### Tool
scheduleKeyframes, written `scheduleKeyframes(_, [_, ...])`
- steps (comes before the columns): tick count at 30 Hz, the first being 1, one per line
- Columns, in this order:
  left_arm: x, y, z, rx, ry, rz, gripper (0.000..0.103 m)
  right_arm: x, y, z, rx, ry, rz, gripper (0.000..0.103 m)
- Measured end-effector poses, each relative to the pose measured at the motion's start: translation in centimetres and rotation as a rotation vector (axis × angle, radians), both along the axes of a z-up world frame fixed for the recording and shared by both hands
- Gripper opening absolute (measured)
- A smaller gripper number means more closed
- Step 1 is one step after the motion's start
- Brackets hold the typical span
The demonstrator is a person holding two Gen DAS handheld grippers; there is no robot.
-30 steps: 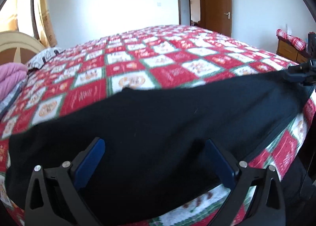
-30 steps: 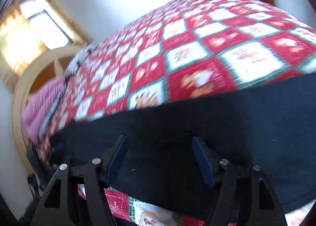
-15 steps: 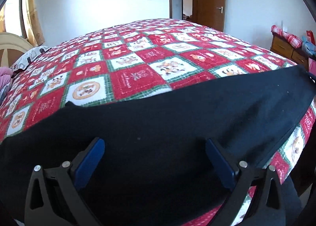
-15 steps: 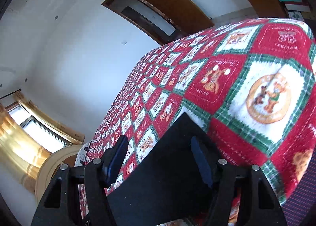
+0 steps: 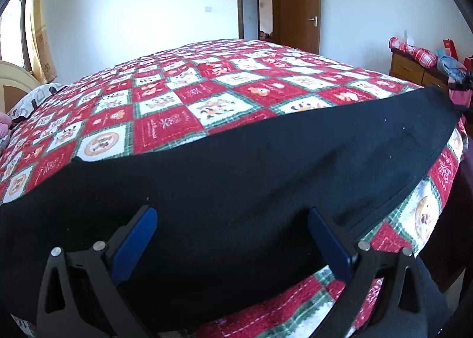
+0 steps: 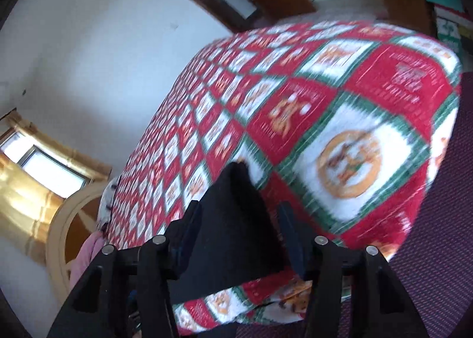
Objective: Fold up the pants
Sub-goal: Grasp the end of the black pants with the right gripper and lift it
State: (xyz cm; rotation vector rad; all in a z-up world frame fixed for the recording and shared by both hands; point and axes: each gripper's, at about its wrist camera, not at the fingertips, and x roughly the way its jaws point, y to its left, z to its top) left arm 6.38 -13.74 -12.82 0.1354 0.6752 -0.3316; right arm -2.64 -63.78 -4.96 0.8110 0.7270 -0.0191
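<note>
Swinging our right gripper point(image 6: 241, 237), spread wide, from mid-fabric to the black pants' point(image 5: 236, 184) end corner; left gripper point(image 5: 230, 237) stays spread, so folding can begin.

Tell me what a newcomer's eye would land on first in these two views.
First, the red, white and green checkered quilt covering the whole bed, loud with cartoon squares. Next, the black pants laid flat in a long band along the bed's near edge, with the open left tool poised over them; in the right wrist view, one narrow end shows between the open right tool. Behind, a brown door with a red paper ornament stands open.
</note>
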Motion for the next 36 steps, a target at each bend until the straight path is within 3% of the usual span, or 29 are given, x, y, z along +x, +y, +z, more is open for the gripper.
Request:
scheduleKeyframes(10, [-0.1,0.6,-0.5,0.006,0.002,0.036,0.103,0.1,0.8,-1.0,-0.041,0.099,0.109,0.05])
scheduleKeyframes(13, [-0.4,0.4,-0.6,0.018,0.0,0.04,0.103,0.8,0.5,-1.1,-0.037,0.106,0.121,0.046])
scheduleKeyframes(16, [-0.4,0.5,-0.6,0.016,0.0,0.043,0.103,1.4,0.4,-1.5,-0.019,0.095,0.117,0.034])
scheduleKeyframes(18, [-0.5,0.5,-0.6,0.017,0.001,0.046,0.103,1.7,0.0,-2.1,0.036,0.073,0.112,0.016])
scheduleKeyframes(20, [-0.5,0.5,-0.6,0.023,0.002,0.048,0.103,1.9,-0.8,-3.5,0.172,0.043,0.12,0.013])
scheduleKeyframes(23, [-0.7,0.6,-0.6,0.021,0.0,0.048,0.103,1.8,-1.1,-4.0,0.208,0.037,0.116,0.011])
scheduleKeyframes(30, [-1.0,1.2,-0.5,0.002,0.001,0.051,0.103,1.7,-0.2,-2.6,0.17,0.009,0.111,0.008])
scheduleKeyframes(36, [-1.0,1.8,-0.1,-0.036,0.008,0.057,0.103,1.9,2.7,0.3,0.059,-0.037,0.147,0.008])
